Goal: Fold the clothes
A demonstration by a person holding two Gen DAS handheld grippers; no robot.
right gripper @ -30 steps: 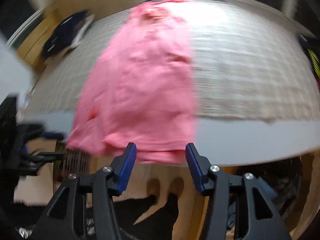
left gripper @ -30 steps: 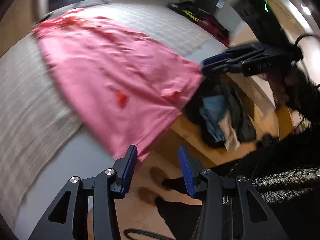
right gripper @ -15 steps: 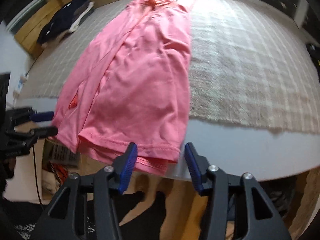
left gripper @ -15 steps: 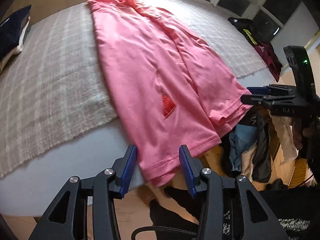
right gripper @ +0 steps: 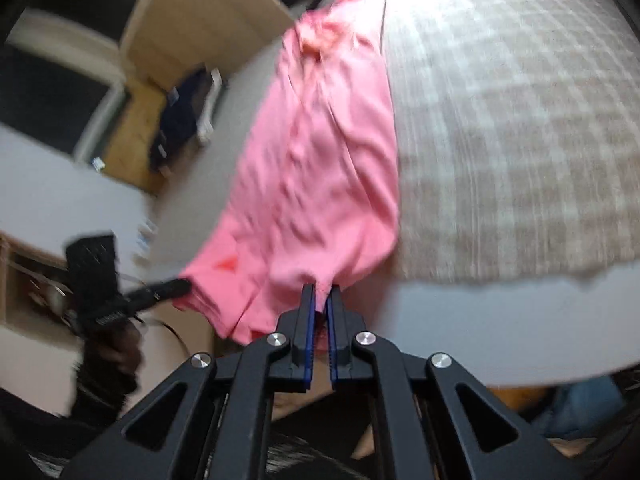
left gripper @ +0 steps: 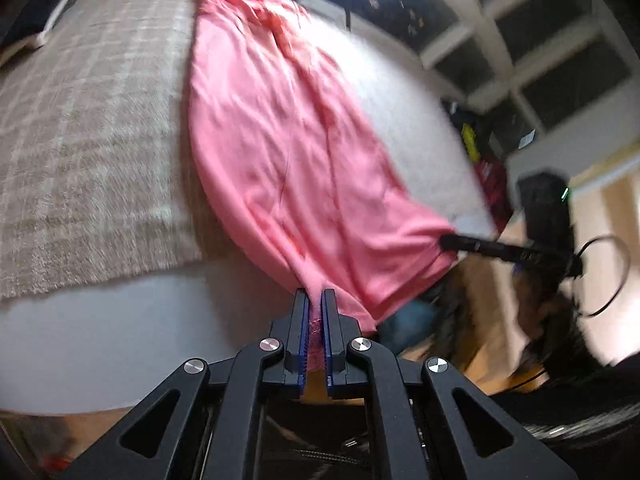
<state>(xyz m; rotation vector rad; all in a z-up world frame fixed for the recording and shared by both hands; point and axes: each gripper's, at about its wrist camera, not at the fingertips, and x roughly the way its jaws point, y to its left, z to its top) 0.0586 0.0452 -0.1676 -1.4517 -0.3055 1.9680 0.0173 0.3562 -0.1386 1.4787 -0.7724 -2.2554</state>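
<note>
While both pairs of tongs sit at the near edge of the bed, the pink T-shirt (left gripper: 288, 168) runs straight away from them, and that is the relation any coming move turns on. Nearest the left camera, the left gripper (left gripper: 315, 312) is clenched on the shirt's hem, a pinch of pink fabric caught between its blue pads (left gripper: 304, 336). Nearest the right camera, the right gripper (right gripper: 320, 304) is likewise clamped on the hem at the other bottom corner, pink cloth showing between its closed fingers. Each gripper shows in the other's view as a dark bar biting the far hem corner, so the two hold the bottom edge spread between them, neither nearer the cloth than the other.

From that held hem, which hangs slightly off the white mattress edge (left gripper: 120, 320), the shirt's long axis leads away across the beige checked blanket (left gripper: 80, 140) to the neckline (right gripper: 320, 40) at the far end, which lies flat on the bed. Its sides seem already turned inward into a narrow strip, though blur makes that uncertain. I judge that a crosswise fold would carry the hem along this axis toward the collar; the frames fit equally a tug to smooth the strip
</note>
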